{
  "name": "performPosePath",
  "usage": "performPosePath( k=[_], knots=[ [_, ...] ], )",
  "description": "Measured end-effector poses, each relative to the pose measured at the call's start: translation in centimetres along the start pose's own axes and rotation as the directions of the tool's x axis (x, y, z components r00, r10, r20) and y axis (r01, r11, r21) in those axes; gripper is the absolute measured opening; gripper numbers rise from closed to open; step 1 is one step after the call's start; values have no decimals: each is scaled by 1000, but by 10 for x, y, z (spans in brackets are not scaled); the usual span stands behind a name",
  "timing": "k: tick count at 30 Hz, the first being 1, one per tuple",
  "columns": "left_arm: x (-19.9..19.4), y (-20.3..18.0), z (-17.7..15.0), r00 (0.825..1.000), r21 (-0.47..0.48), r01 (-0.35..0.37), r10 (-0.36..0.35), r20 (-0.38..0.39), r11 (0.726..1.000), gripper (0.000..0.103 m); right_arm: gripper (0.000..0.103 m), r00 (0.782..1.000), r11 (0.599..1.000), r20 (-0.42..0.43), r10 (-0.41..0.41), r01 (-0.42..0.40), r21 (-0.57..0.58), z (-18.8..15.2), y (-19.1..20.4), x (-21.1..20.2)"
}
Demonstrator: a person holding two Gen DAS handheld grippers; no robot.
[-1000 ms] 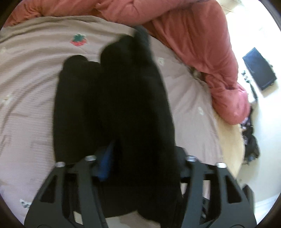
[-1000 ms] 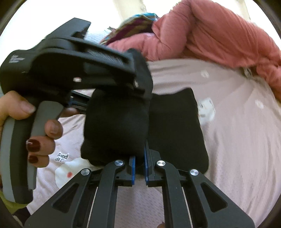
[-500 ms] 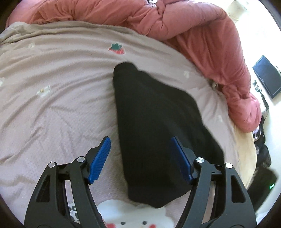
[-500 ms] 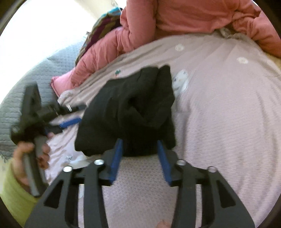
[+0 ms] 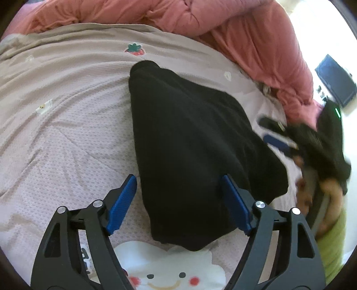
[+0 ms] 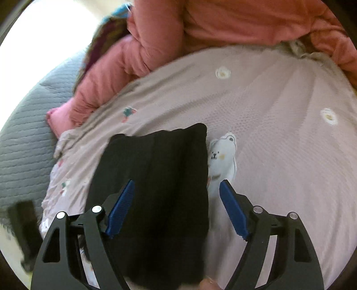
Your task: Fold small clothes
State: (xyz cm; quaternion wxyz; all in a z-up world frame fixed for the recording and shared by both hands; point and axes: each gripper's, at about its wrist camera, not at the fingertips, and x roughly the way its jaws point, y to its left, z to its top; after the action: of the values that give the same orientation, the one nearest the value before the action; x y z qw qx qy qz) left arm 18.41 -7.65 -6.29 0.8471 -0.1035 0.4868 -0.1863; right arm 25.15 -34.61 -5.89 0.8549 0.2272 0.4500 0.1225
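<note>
Released since a second ago, the black garment (image 5: 191, 142) is now laid folded on the pink bedspread (image 5: 67, 125). Both the left gripper (image 5: 178, 189) and the right gripper (image 6: 176, 194) are spread wide and drawn back toward 6 o'clock, nothing pinched.

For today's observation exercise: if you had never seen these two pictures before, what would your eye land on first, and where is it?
First, the black garment, lying folded on the pale pink bedsheet in the middle of both views. Next, the open left gripper, its blue fingers straddling the garment's near end, and the equally open right gripper. Behind, a salmon-pink quilt is heaped along the far edge of the bed.
</note>
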Motion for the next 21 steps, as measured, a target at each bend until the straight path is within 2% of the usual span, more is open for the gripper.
performPosePath(
  k=[2, 4, 5, 6, 8, 10, 13, 14, 18, 21],
  knots=[
    [1, 0, -2, 1000, 20, -21, 21, -6, 1000, 76, 75, 998, 999, -45, 34, -34, 8, 8, 2, 16],
    [2, 1, -3, 999, 31, -37, 37, -8, 999, 78, 49, 997, 999, -72, -20, 18, -32, 10, 9, 25],
    [2, 2, -3, 999, 30, -36, 36, -9, 999, 79, 29, 996, 996, -72, -42, 37, -78, 9, 16, 27],
    [2, 3, -2, 999, 28, -36, 36, -9, 999, 79, 15, 996, 989, -52, -67, 59, -135, 6, 27, 25],
    [-1, 6, -3, 999, 21, -37, 37, -6, 999, 79, 14, 998, 979, -10, -63, 60, -197, 3, 44, 14],
    [-6, 10, -2, 999, 19, -46, 46, 3, 999, 79, 14, 998, 964, 53, -24, 37, -264, -1, 64, 0],
    [-11, 14, -2, 998, 14, -54, 54, 14, 998, 79, 14, 996, 956, 78, 45, -20, -294, -2, 79, -6],
    [-12, 16, -2, 998, 13, -58, 58, 18, 998, 79, 14, 996, 954, 74, 44, -20, -299, -2, 81, -3],
    [-13, 22, -5, 999, -2, -52, 52, 14, 999, 79, 14, 997, 956, 57, -48, 62, -288, -3, 73, 14],
    [-11, 23, -7, 999, 3, -49, 49, 8, 999, 79, 14, 995, 970, 34, -94, 99, -222, -4, 47, 22]
  ],
)
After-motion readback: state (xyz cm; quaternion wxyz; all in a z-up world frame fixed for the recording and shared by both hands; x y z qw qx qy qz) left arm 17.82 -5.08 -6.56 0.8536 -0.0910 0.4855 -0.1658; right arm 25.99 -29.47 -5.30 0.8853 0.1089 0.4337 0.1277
